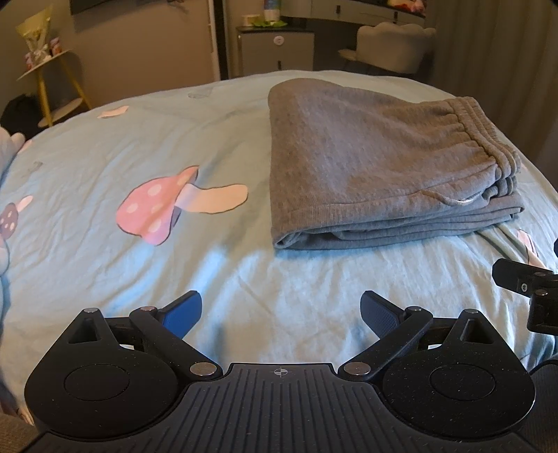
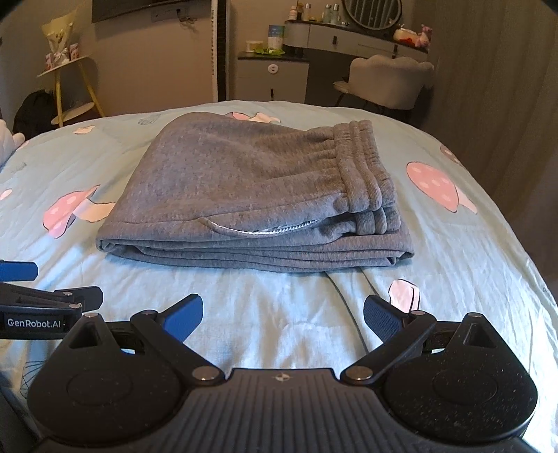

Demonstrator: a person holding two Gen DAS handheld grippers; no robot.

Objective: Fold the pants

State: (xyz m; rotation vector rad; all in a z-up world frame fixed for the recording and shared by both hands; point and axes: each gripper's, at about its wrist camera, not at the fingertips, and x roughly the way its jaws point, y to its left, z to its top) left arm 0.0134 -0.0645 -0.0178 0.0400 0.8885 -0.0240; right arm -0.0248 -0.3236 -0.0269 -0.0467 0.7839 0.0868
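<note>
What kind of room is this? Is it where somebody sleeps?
Most likely a bedroom. Folded grey pants lie on a bed with mushroom-print bedding, and behind it stand a dressing table with a round mirror and a padded chair.

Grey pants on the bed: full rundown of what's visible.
The grey pants look like thick fleece sweatpants, folded into a compact stack of several layers. The ribbed elastic waistband lies on top at the right; a pocket opening with pale lining shows near the front edge. They rest flat on the light-blue mushroom-print bedspread. Neither gripper touches them.

Folded grey pants (image 1: 376, 163) beyond empty spread left claw (image 1: 280, 313)
</note>
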